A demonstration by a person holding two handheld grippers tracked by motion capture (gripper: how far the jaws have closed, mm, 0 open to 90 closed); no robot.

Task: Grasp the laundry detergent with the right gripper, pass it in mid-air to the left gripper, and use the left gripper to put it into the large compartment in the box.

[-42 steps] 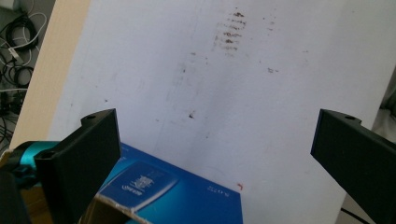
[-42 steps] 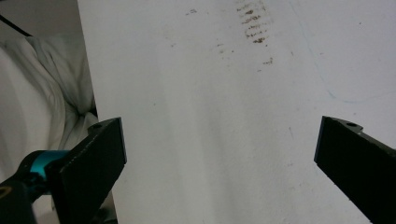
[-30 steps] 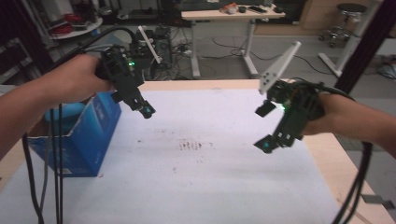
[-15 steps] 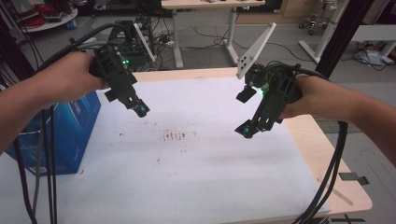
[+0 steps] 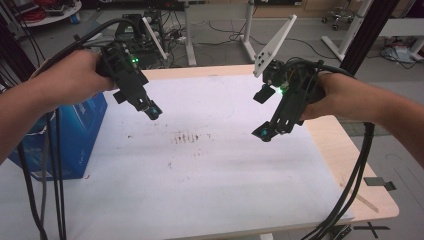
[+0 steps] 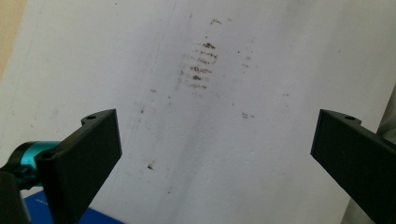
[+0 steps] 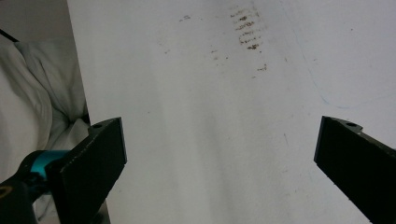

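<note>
White sheeting covers the table (image 5: pixel 210 200), and a patch of brown smudges (image 5: pixel 187 137) near its middle serves as the landmark. Nearest the person, the left gripper (image 5: pixel 152 109) hangs above the sheet to the left of the smudges, its long axis slanting down toward them from the left hand (image 5: pixel 75 82). The right gripper (image 5: pixel 263 134) hangs to the right of the smudges, slanting down toward them from the right hand (image 5: pixel 340 95), with a white three-cornered plate rising from its top. Both sets of black jaws stand wide apart with nothing between them, as each gripper view shows over bare sheet. Left of the smudges, beyond the table's edge, stands a blue box (image 5: pixel 75 140); its contents cannot be made out. Farther off, past the smudges, are desk legs and floor cables.
</note>
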